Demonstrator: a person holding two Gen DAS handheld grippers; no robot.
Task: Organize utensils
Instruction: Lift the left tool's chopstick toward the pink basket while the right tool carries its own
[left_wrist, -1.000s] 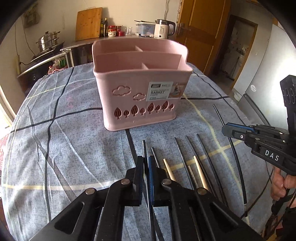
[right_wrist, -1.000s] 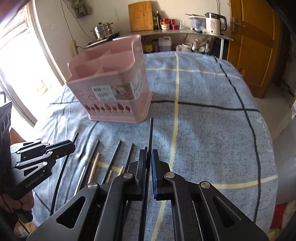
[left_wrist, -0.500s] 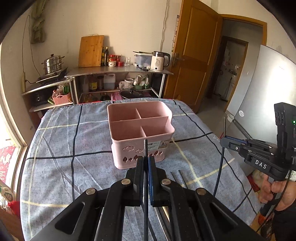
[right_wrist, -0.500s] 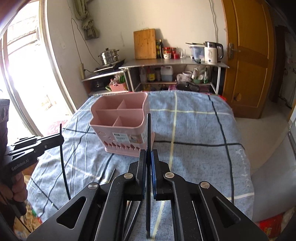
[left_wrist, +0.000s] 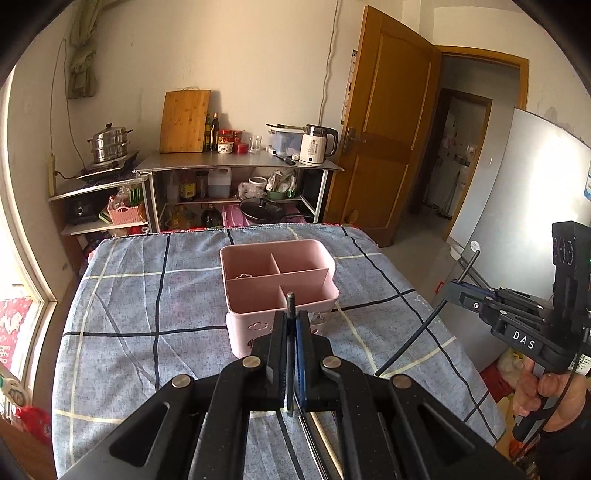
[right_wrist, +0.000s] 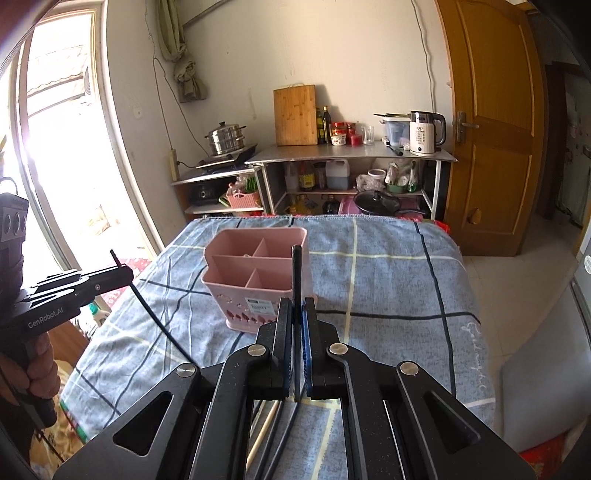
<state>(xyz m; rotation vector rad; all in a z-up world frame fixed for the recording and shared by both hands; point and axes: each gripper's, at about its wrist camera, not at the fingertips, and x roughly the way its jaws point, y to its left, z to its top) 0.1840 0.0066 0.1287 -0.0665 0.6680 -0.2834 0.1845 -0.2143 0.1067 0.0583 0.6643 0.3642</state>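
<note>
The pink divided basket (left_wrist: 243, 325) (right_wrist: 229, 295) stands on the checked tablecloth (left_wrist: 129, 314). My left gripper (left_wrist: 291, 317) is shut on a black chopstick (left_wrist: 290, 297), whose tip points at the basket from above and in front. In the right wrist view, that left gripper (right_wrist: 125, 274) is at the left with its chopstick (right_wrist: 159, 325) slanting down. My right gripper (right_wrist: 297, 306) is shut on another black chopstick (right_wrist: 296, 269), raised before the basket. The right gripper (left_wrist: 450, 290) and its stick (left_wrist: 417, 328) appear at the right of the left wrist view.
Loose chopsticks (right_wrist: 264, 424) lie on the cloth beneath the grippers, mostly hidden. Behind the table is a metal shelf (left_wrist: 236, 162) with a kettle (left_wrist: 314, 144), cutting board and steamer pot. A wooden door (left_wrist: 384, 122) and a fridge (left_wrist: 535, 206) are at the right, a window (right_wrist: 55, 147) at the left.
Both grippers have risen from the table, each carrying a black chopstick. The basket now sits lower and farther off in both views, and the row of loose chopsticks has dropped mostly out of sight.
</note>
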